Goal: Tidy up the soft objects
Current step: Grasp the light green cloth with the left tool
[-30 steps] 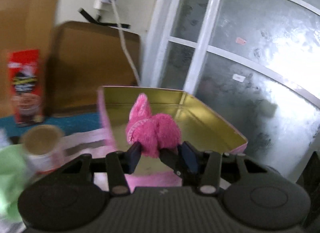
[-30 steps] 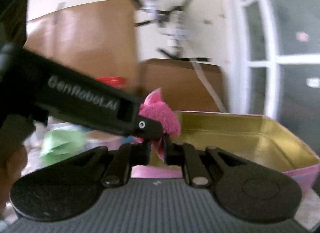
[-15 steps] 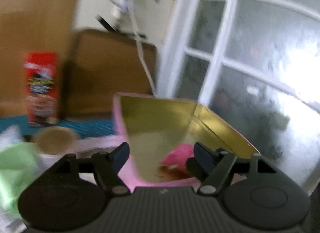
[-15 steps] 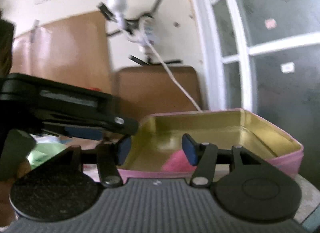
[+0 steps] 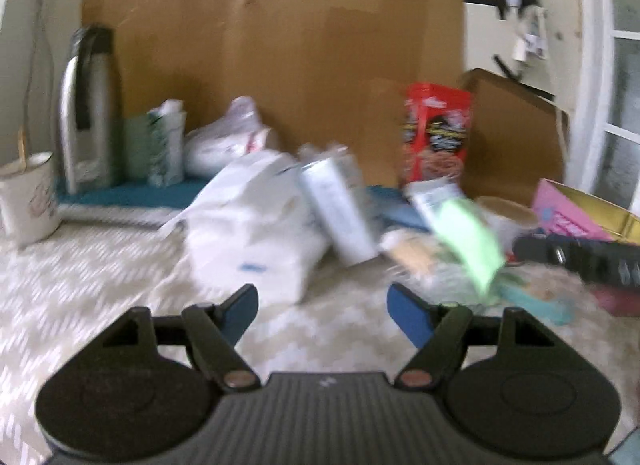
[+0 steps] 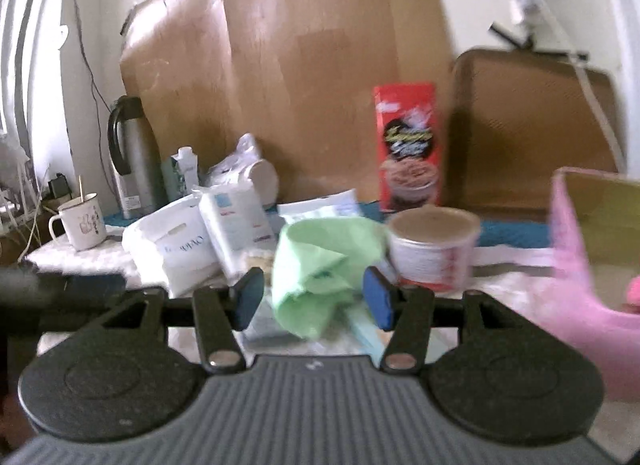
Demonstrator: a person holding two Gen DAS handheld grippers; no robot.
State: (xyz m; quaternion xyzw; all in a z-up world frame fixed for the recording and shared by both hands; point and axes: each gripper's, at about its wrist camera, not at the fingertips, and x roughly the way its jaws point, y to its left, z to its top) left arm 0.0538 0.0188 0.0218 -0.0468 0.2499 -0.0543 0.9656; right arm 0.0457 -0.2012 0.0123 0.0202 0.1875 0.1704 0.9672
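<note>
Both tongs swung away from pink tin [image 6: 568,265] — left tongs [image 5: 322,315], right tongs [image 6: 312,297] spread, empty; green cloth [image 6: 320,265] ahead.

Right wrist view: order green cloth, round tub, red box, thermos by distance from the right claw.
1. Green cloth, between the open fingers of the right claw.
2. Round tub, just behind, right.
3. Red box, back, by the cardboard.
4. Thermos, far back left.
</note>
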